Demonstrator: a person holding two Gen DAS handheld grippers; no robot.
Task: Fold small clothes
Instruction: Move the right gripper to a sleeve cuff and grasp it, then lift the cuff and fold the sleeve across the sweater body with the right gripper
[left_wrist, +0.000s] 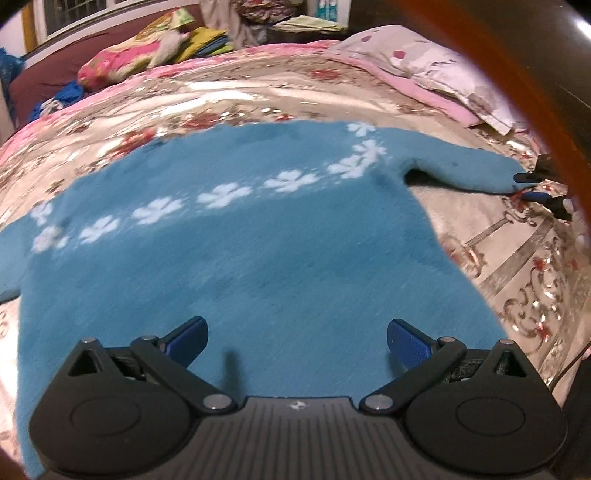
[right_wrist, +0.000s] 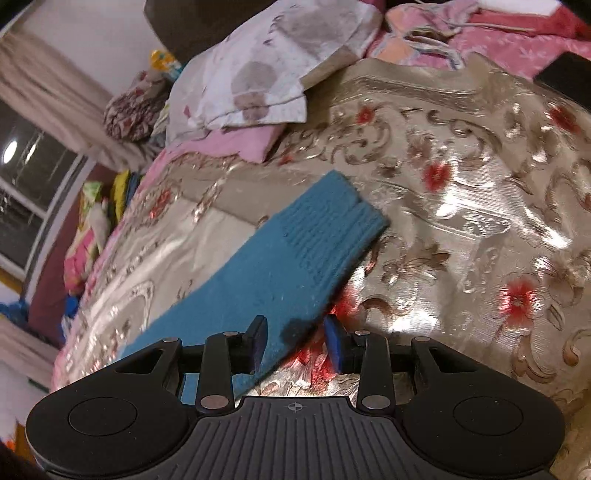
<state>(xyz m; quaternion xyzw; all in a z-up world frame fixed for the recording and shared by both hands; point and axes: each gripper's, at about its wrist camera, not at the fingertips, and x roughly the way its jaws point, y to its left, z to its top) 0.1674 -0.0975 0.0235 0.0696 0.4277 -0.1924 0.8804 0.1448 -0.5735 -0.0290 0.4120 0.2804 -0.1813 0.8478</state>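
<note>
A small blue sweater (left_wrist: 258, 266) with a curved row of white flowers lies spread flat on the bedspread (left_wrist: 517, 258). My left gripper (left_wrist: 297, 339) hovers open over its lower body, with nothing between its blue pads. The right sleeve (right_wrist: 295, 251) stretches out to a ribbed cuff. My right gripper (right_wrist: 297, 341) straddles the near edge of that sleeve, jaws partly apart. Bedspread shows between the cloth and the right pad. In the left wrist view the right gripper (left_wrist: 532, 186) sits at the sleeve's end, at the far right.
The shiny floral bedspread (right_wrist: 461, 184) runs on beyond the cuff. A patterned pillow (left_wrist: 424, 62) (right_wrist: 266, 62) on pink cloth lies at the bed's head. Colourful piled fabrics (left_wrist: 147, 51) sit at the far side and pink clothes (right_wrist: 480, 33) behind. A dark wooden headboard (left_wrist: 517, 55) bounds the right.
</note>
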